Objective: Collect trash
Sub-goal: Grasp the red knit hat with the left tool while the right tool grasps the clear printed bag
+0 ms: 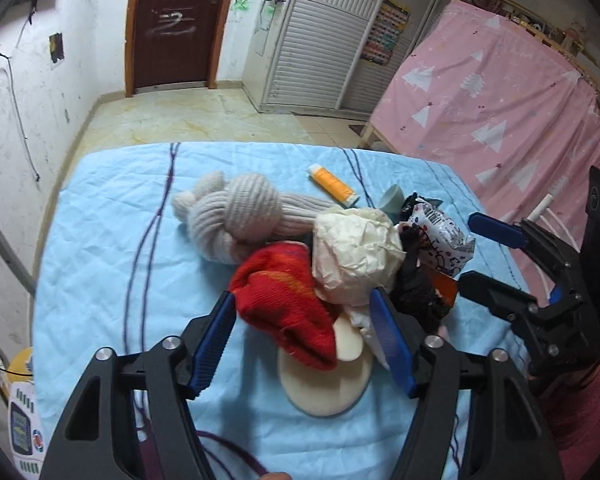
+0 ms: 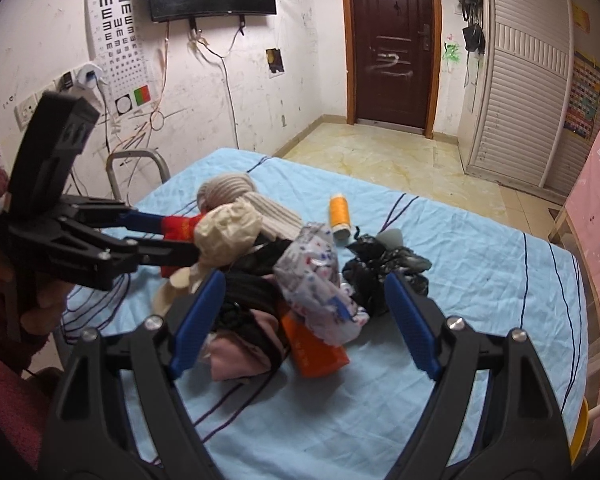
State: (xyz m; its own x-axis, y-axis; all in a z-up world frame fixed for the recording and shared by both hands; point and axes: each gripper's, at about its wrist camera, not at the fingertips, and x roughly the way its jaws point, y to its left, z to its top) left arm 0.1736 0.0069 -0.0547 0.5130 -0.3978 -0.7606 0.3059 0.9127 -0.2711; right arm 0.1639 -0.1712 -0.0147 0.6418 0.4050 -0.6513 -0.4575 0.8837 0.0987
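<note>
Blue-padded jaws of our left gripper (image 1: 304, 336) straddle the red knit hat (image 1: 284, 300), not yet pinching; our right gripper (image 2: 304, 320) gapes over the patterned wrapper (image 2: 320, 280). Nothing's collected: crumpled paper (image 1: 356, 256), black bag (image 2: 376, 276) sit mid-bedspread (image 1: 112, 264). Edges clear all round.
</note>
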